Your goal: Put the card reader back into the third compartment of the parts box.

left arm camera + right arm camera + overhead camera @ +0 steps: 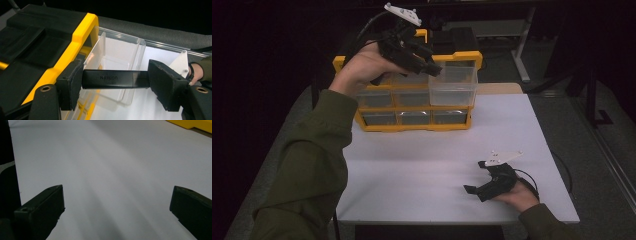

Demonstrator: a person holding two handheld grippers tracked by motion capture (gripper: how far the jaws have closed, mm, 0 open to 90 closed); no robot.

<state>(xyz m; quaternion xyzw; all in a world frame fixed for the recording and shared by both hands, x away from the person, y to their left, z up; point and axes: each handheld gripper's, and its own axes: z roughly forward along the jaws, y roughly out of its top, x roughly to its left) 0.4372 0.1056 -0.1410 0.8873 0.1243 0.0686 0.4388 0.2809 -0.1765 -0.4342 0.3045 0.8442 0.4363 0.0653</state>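
A yellow organizer (412, 125) with clear drawers stands at the back of the white table (432, 175). Its top right drawer (452, 85) is pulled out. My left gripper (429, 62) hovers over that drawer's open top, shut on a slim black bar (110, 79) with grey lettering, held end to end between the pads (70, 85). In the left gripper view the clear drawer (117, 50) lies right below the bar, beside the yellow frame (75, 42). My right gripper (477, 177) rests low near the table's front right, open, with nothing between its fingers (42, 210).
The organizer has a black top (32, 37) and several shut drawers (412, 117) below. A corner of its yellow base (192, 123) shows in the right gripper view. Bare table (112, 170) lies ahead of the right gripper. A table leg (522, 55) stands behind.
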